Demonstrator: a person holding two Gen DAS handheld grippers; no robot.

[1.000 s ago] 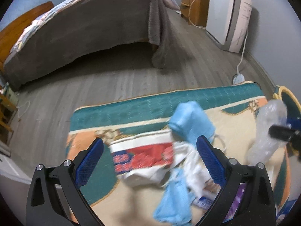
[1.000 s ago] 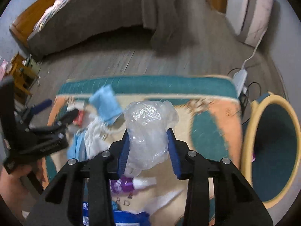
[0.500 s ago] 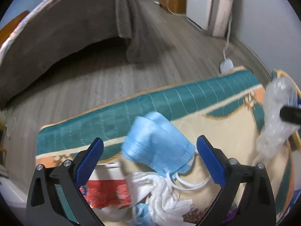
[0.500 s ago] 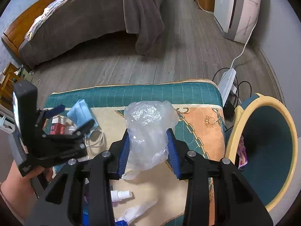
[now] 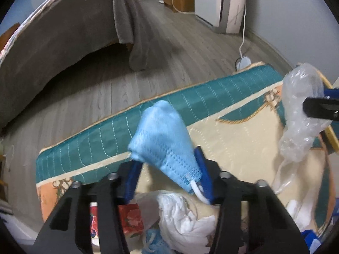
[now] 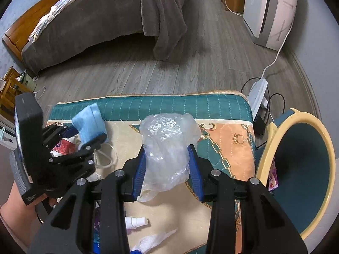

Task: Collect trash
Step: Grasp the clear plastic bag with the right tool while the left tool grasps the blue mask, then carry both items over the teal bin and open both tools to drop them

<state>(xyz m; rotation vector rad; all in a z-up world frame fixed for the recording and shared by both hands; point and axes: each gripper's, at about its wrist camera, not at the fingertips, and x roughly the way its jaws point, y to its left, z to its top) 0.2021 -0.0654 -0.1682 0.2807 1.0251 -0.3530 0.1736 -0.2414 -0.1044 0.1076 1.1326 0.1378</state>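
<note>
A light blue face mask is pinched into a cone between the blue pads of my left gripper, whose jaws are closing on it above the teal and cream quilted mat. The right wrist view shows the mask in the left gripper at the mat's left side. My right gripper is shut on a crumpled clear plastic bag, held over the mat. That bag also appears at the right of the left wrist view.
A teal bin with a yellow rim stands right of the mat. White tissue, a red-print packet and a small spray bottle lie on the mat. Beyond are a power strip, a bed and a white appliance.
My left gripper moved forward over the blue mask and its jaws came together around it, squeezing it. My right gripper kept hold of the plastic bag.
</note>
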